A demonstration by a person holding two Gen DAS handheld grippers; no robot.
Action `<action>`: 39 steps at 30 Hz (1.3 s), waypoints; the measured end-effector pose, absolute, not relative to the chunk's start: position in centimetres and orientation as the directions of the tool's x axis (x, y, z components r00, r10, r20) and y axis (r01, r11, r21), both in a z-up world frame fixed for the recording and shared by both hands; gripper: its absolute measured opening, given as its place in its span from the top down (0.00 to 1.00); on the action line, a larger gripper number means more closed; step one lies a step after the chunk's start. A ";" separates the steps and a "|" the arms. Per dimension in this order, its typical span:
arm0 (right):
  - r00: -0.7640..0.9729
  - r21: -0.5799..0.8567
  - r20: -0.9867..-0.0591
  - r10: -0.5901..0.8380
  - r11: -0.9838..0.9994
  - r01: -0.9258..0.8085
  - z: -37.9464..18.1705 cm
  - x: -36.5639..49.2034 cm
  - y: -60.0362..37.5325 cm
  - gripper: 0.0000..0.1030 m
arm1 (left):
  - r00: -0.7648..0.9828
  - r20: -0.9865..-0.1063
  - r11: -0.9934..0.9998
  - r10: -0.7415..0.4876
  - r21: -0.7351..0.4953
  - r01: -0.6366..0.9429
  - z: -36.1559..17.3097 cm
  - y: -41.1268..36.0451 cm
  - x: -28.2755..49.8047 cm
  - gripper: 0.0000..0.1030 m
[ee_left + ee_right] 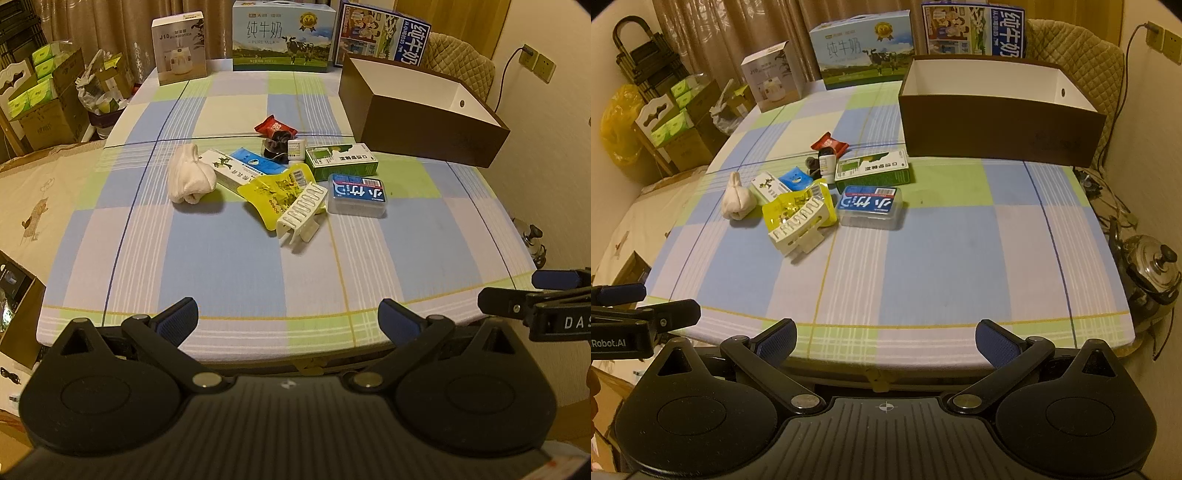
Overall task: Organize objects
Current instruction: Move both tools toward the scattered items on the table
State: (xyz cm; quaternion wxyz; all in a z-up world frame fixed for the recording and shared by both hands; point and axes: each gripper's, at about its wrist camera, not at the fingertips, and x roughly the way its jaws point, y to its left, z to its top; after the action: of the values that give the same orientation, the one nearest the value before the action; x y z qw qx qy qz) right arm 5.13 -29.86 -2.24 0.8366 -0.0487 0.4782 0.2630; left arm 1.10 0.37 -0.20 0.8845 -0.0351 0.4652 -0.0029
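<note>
A pile of small items lies mid-table: a white rolled cloth [190, 173] [738, 201], a white hair claw clip [301, 212] [799, 225], a yellow snack packet [279, 192] [788, 206], a clear box with a blue label [357, 195] [870, 206], a green box [341, 159] [873, 171], a red packet [275, 127] [829, 144]. A brown open box [417, 125] [997, 129] with a white inside stands at the back right. My left gripper [288, 319] and right gripper [884, 338] are open and empty above the table's near edge, well short of the pile.
The checked tablecloth [229, 258] [942, 258] covers the table. Milk cartons [282, 37] [862, 50] and a white appliance box [179, 48] [772, 77] stand along the far edge. A steel kettle [1152, 266] sits low beside the table's right edge.
</note>
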 end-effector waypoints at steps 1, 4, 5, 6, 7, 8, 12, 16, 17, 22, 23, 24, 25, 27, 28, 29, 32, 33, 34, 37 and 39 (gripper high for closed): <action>0.403 0.170 -0.826 0.393 0.857 -0.487 -2.3 5.2 -29.8 0.02 | 0.568 -0.823 0.997 -0.038 -0.065 -0.028 -0.2 0.4 1.1 0.01; 0.401 0.170 -0.828 0.392 0.857 -0.487 -2.3 5.6 -29.8 0.02 | 0.568 -0.823 0.997 -0.035 -0.064 -0.032 -0.2 0.4 1.1 0.01; 0.399 0.169 -0.829 0.391 0.857 -0.487 -2.3 5.7 -29.8 0.02 | 0.567 -0.823 0.997 -0.035 -0.064 -0.032 -0.2 0.4 1.2 0.01; 0.397 0.169 -0.830 0.391 0.856 -0.488 -2.3 5.8 -29.8 0.02 | 0.567 -0.823 0.997 -0.034 -0.063 -0.032 -0.1 0.5 1.2 0.01; 0.395 0.170 -0.831 0.391 0.856 -0.488 -2.4 5.9 -29.9 0.02 | 0.568 -0.823 0.997 -0.034 -0.064 -0.033 -0.2 0.4 1.2 0.01; 0.392 0.171 -0.833 0.390 0.856 -0.488 -2.4 6.1 -29.8 0.02 | 0.567 -0.823 0.997 -0.034 -0.063 -0.032 -0.2 0.5 1.2 0.01; 0.385 0.173 -0.836 0.390 0.854 -0.491 -2.5 6.7 -29.8 0.02 | 0.563 -0.826 0.998 -0.031 -0.060 -0.034 -0.1 0.5 1.8 0.01; 0.379 0.178 -0.837 0.394 0.852 -0.492 -2.6 7.3 -29.9 0.02 | 0.559 -0.829 0.998 -0.023 -0.054 -0.038 -0.1 0.0 2.7 0.01; 0.378 0.179 -0.838 0.395 0.852 -0.492 -2.7 7.5 -29.8 0.02 | 0.559 -0.829 0.998 -0.022 -0.053 -0.039 -0.1 -0.1 2.9 0.01; 0.371 0.190 -0.836 0.404 0.848 -0.494 -2.9 8.9 -29.8 0.02 | 0.557 -0.830 0.998 -0.014 -0.050 -0.050 -0.5 -0.4 3.9 0.01; 0.371 0.193 -0.835 0.407 0.848 -0.494 -2.9 9.2 -29.8 0.02 | 0.556 -0.831 0.997 -0.012 -0.049 -0.052 -0.6 -0.5 4.1 0.01; 0.371 0.196 -0.834 0.410 0.847 -0.495 -2.9 9.5 -29.8 0.02 | 0.556 -0.831 0.997 -0.011 -0.050 -0.054 -0.7 -0.4 4.3 0.01; 0.370 0.200 -0.832 0.413 0.846 -0.495 -3.0 9.8 -29.8 0.02 | 0.557 -0.831 0.997 -0.011 -0.050 -0.056 -0.8 -0.4 4.5 0.01; 0.368 0.207 -0.829 0.421 0.842 -0.497 -3.0 10.4 -29.8 0.02 | 0.556 -0.831 0.997 -0.008 -0.050 -0.060 -0.8 -0.4 5.0 0.01; 0.367 0.210 -0.828 0.425 0.841 -0.499 -3.0 10.7 -29.8 0.02 | 0.555 -0.832 0.997 -0.010 -0.053 -0.062 -0.9 -0.3 5.2 0.01; 0.364 0.215 -0.827 0.430 0.838 -0.502 -3.1 11.0 -29.7 0.02 | 0.555 -0.832 0.997 -0.012 -0.055 -0.062 -0.9 -0.3 5.4 0.01; 0.356 0.223 -0.824 0.440 0.831 -0.509 -3.2 11.9 -29.6 0.02 | 0.550 -0.835 0.996 -0.010 -0.056 -0.066 -1.1 -0.3 6.3 0.01; 0.354 0.226 -0.823 0.443 0.829 -0.511 -3.1 12.2 -29.5 0.02 | 0.548 -0.836 0.996 -0.010 -0.057 -0.068 -1.1 -0.3 6.5 0.01; 0.352 0.228 -0.823 0.445 0.828 -0.512 -3.1 12.5 -29.5 0.02 | 0.547 -0.837 0.996 -0.011 -0.058 -0.068 -1.1 -0.4 6.8 0.01; 0.348 0.229 -0.824 0.447 0.824 -0.518 -3.2 13.3 -29.4 0.02 | 0.543 -0.840 0.995 -0.013 -0.063 -0.072 -1.2 -0.5 7.6 0.01; 0.346 0.230 -0.824 0.450 0.822 -0.521 -3.2 13.8 -29.3 0.02 | 0.538 -0.843 0.995 -0.014 -0.064 -0.075 -1.4 -0.6 8.2 0.01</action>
State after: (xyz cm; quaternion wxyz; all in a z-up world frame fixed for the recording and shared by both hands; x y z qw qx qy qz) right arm 13.82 -29.35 -3.22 0.8194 -0.0367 0.4893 0.2962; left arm 8.16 -0.61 -1.40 0.8759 -0.0461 0.4801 0.0174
